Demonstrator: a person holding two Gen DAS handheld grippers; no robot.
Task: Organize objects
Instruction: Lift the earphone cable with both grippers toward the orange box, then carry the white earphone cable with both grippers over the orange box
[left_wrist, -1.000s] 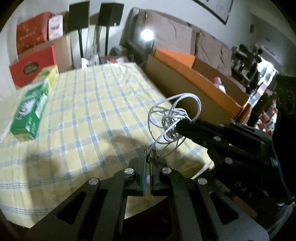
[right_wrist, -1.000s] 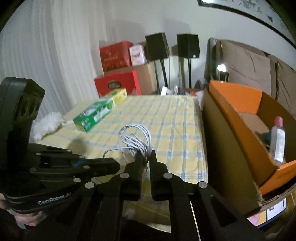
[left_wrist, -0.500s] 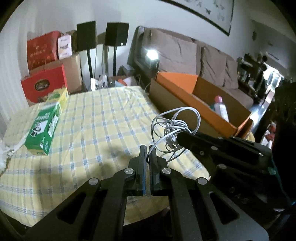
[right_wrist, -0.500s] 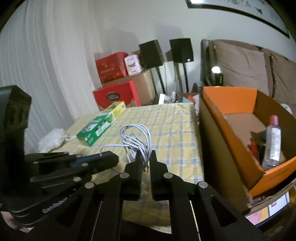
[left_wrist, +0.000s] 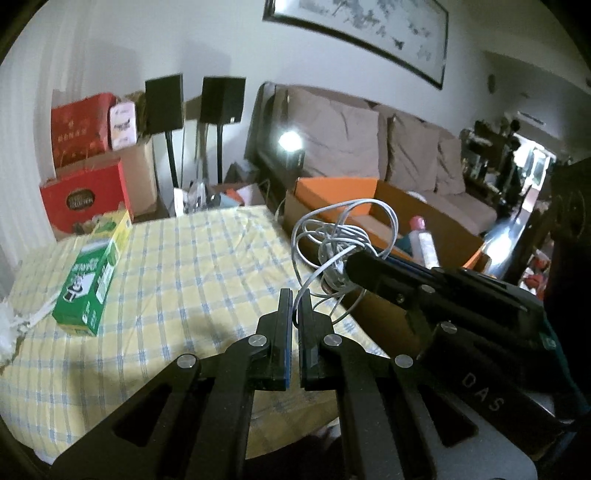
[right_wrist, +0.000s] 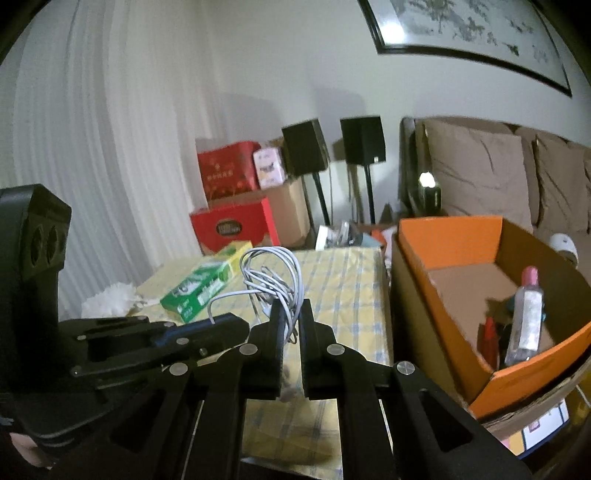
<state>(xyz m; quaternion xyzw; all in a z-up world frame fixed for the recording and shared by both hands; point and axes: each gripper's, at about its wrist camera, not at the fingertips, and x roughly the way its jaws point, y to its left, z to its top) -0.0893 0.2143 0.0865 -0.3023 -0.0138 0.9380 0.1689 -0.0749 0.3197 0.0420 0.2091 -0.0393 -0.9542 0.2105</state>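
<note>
A bundle of white cable (left_wrist: 343, 236) (right_wrist: 275, 278) hangs in the air above the near edge of the checked table (left_wrist: 192, 266). My left gripper (left_wrist: 294, 299) is shut on a loose strand of it. My right gripper (right_wrist: 290, 312) is shut on the coiled bundle; in the left wrist view it (left_wrist: 356, 264) reaches in from the right. In the right wrist view the left gripper (right_wrist: 236, 325) comes in from the lower left. Right of the table stands an open orange-lined cardboard box (right_wrist: 454, 240) (left_wrist: 332, 192) holding a clear bottle with a pink cap (right_wrist: 526, 314) and a few small items.
A green carton (left_wrist: 88, 280) (right_wrist: 199, 286) and a yellow box behind it lie on the table's left side, next to something white and fluffy (right_wrist: 107, 299). Beyond the table stand red boxes (left_wrist: 85, 195), two black speakers on stands (left_wrist: 221, 99) and a sofa (left_wrist: 369, 147).
Both grippers have risen with the cable and tilted upward, so more of the wall, sofa and the box's inside now shows. The grips have not changed.
</note>
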